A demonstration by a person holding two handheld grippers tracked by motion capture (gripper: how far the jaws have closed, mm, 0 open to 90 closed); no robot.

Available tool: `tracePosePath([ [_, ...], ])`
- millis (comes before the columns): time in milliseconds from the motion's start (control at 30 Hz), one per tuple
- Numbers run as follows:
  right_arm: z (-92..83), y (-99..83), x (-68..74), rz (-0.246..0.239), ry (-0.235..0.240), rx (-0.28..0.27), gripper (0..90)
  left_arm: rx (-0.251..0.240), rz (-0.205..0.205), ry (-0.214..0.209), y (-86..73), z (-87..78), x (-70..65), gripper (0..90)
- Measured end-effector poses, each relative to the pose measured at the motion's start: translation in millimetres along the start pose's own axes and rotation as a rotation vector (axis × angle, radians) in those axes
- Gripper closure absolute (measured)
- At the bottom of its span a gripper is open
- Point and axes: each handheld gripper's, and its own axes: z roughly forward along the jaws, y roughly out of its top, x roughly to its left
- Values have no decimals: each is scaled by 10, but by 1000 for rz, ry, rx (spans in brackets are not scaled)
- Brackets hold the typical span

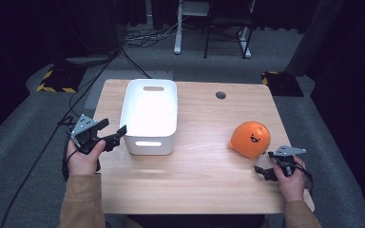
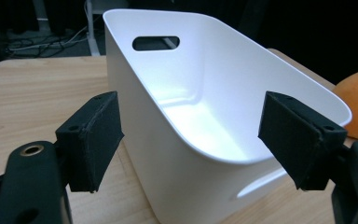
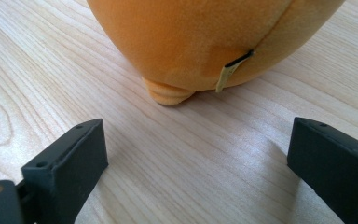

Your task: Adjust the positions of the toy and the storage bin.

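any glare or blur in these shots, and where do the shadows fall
High view: dark surroundings, table evenly lit. Left gripper view: bright glare inside the white bin, near pads soft. Right gripper view: orange plush toy sharp, soft shadow beneath it.

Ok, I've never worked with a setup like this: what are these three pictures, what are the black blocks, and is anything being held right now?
No robot arm here: a person holds a two-jaw gripper in each hand at a wooden table. The high view looks down from above the person's side; the left gripper shows at its left, the right gripper at its right. The other two pictures come from cameras riding on the grippers, and the black blocks are each gripper's own jaws. The left gripper view faces an empty white bin with handle slots. The right gripper view faces an orange plush toy lying on the table close ahead. Both grippers are open and hold nothing; the bin's corner sits between the left jaws without touching them.
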Motion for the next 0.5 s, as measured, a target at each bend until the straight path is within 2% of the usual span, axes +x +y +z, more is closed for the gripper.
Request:
tracePosePath([
  [100, 0, 0, 0, 0, 0, 0, 50, -6, -2, 30, -6, 72, 29, 226],
  [300, 0, 0, 0, 0, 0, 0, 50, 3, -15, 40, -23, 281, 133, 319],
  [367, 0, 0, 0, 0, 0, 0, 50, 9, -12, 57, -27, 323, 145, 320],
  [500, 0, 0, 0, 0, 0, 0, 50, 14, -5, 61, -40, 374, 139, 330],
])
